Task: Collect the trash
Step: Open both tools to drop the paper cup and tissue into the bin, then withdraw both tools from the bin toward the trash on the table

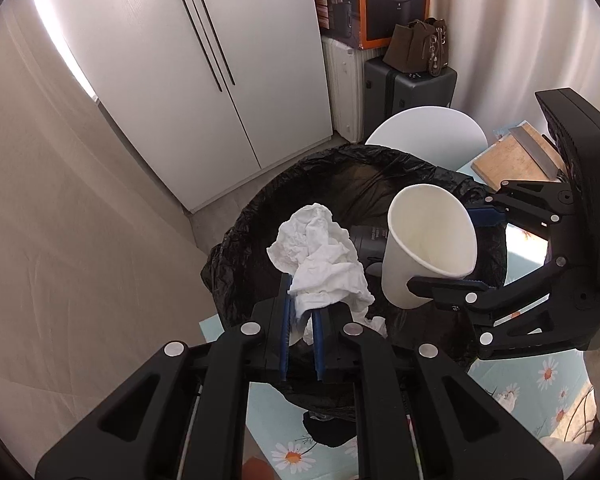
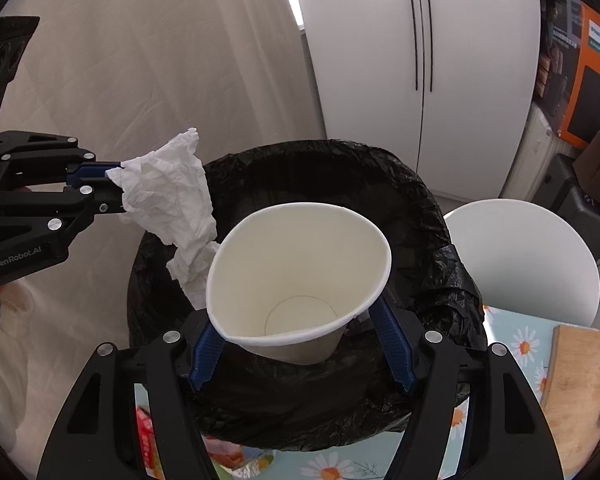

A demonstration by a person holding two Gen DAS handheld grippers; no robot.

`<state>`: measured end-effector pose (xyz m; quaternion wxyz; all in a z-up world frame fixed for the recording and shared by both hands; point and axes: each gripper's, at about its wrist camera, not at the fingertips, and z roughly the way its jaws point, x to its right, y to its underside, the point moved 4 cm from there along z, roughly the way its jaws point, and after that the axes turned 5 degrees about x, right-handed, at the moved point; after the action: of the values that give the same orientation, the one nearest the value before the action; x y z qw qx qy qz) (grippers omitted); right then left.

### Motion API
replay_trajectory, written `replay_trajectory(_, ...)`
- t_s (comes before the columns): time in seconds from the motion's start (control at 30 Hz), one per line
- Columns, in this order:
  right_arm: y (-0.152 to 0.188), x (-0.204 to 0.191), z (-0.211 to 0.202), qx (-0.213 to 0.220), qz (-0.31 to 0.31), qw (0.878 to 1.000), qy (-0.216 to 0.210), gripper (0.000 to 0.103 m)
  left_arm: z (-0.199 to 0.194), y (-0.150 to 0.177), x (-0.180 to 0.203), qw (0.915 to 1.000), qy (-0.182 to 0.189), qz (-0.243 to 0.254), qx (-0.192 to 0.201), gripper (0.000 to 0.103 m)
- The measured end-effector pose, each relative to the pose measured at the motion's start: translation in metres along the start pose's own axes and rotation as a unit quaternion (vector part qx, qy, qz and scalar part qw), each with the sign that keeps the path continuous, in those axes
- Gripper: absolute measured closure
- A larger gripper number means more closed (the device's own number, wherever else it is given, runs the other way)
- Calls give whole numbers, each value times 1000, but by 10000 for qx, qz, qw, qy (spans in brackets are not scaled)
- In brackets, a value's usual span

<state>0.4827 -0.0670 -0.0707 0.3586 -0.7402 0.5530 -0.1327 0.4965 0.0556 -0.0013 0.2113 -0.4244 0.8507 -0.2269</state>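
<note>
Drop step: crumpled white tissue [image 1: 320,256] is pinched by left gripper [image 1: 302,320] fingers, squashed white paper cup [image 2: 300,284] clamped by right gripper [image 2: 300,350], both over black-lined bin [image 2: 440,232]; fingers to be opened next.

I saw a crumpled white tissue [image 1: 320,258] hanging over the black-lined bin [image 1: 260,208], beside a squashed, empty white paper cup [image 2: 300,280] tilted above the same opening, its mouth toward me.
</note>
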Motion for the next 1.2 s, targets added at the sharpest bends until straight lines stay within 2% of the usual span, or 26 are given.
replay_trajectory(0.2, 3, -6, 12, -113, -201, 9997, 3, 39, 31, 13, -4, 9989, 230, -240, -322, 93)
replay_trajectory(0.23, 3, -7, 13, -112, -214, 9997, 15, 39, 33, 14, -4, 9988, 248, -247, -332, 86)
replay_trajectory(0.27, 3, -6, 12, -115, -206, 9997, 27, 38, 33, 15, -3, 9988, 283, -256, -313, 78)
replay_trajectory(0.33, 3, -7, 10, -118, -235, 9996, 84, 37, 30, 18, -4, 9984, 329, -352, -280, 20)
replay_trajectory(0.37, 2, -6, 8, -75, -260, 9995, 144, 32, 25, 18, -6, 9984, 312, -424, -219, 13)
replay_trajectory(0.4, 2, -7, 5, -46, -276, 9994, 196, 23, 19, 19, -8, 9981, 339, -502, -102, 12)
replay_trajectory(0.47, 1, -11, -1, 59, -361, 9990, 276, 18, 7, 18, -10, 9965, 535, -634, 63, 9)
replay_trajectory(0.5, 0, -12, -5, 107, -398, 9986, 336, 18, 2, 19, -13, 9962, 537, -672, 133, 6)
replay_trajectory(0.63, -3, -7, -17, 200, -405, 9977, 507, 17, -11, 26, -19, 9960, 314, -741, 376, 6)
replay_trajectory(0.77, 1, -11, -37, 235, -505, 9957, 734, 16, -22, 44, -18, 9946, 314, -852, 512, 6)
replay_trajectory(0.9, 9, -17, -57, 304, -508, 9948, 825, 16, -35, 66, -17, 9953, -86, -814, 514, 6)
replay_trajectory(1.1, 29, -30, -86, 361, -463, 9938, 939, 15, -57, 102, -14, 9949, -230, -847, 489, 6)
replay_trajectory(1.2, 40, -37, -98, 361, -475, 9928, 1035, 15, -66, 116, -11, 9945, -185, -919, 461, 6)
